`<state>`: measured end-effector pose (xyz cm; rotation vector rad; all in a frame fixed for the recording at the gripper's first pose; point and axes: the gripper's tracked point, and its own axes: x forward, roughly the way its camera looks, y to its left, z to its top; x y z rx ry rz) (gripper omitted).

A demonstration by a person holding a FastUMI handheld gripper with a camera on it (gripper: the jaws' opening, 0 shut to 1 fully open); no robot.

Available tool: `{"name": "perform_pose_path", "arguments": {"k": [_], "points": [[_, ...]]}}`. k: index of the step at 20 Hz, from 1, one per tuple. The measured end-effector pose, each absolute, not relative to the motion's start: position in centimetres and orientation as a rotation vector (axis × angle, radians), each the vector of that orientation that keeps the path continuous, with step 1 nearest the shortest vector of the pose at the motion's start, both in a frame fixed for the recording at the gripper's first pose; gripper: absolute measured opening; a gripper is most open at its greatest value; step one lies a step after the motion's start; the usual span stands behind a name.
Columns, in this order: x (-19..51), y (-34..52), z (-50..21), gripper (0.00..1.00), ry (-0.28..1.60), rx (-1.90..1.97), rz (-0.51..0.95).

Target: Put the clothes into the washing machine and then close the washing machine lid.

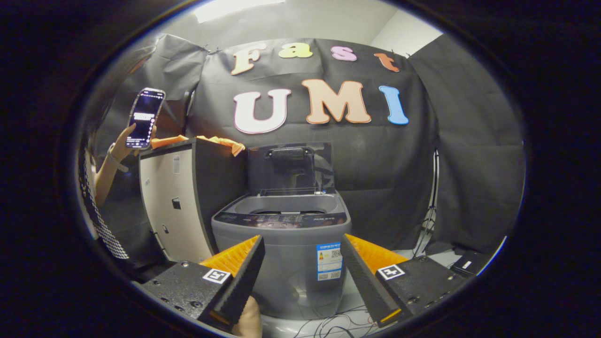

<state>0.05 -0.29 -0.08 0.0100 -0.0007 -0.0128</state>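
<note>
A hand [123, 143] holds up a phone [145, 117]; beside it the orange cloth [206, 139] lies draped on the cabinet [188, 197], soft and light, best pinched at its hanging fold; washer [286, 234] lid [290, 166] stands open; the claw [303, 277] gapes wide, empty

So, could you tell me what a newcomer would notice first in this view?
Probably the grey washing machine just beyond the open gripper, its lid standing upright. Next, the orange clothes draped on top of the cabinet beside the machine, and a hand holding a phone past the cabinet.
</note>
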Motion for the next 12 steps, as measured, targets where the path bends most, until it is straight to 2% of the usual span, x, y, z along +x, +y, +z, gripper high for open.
{"name": "perform_pose_path", "arguments": {"k": [12], "points": [[0.03,-0.35,-0.06,0.98,0.000,0.014,-0.014]]}}
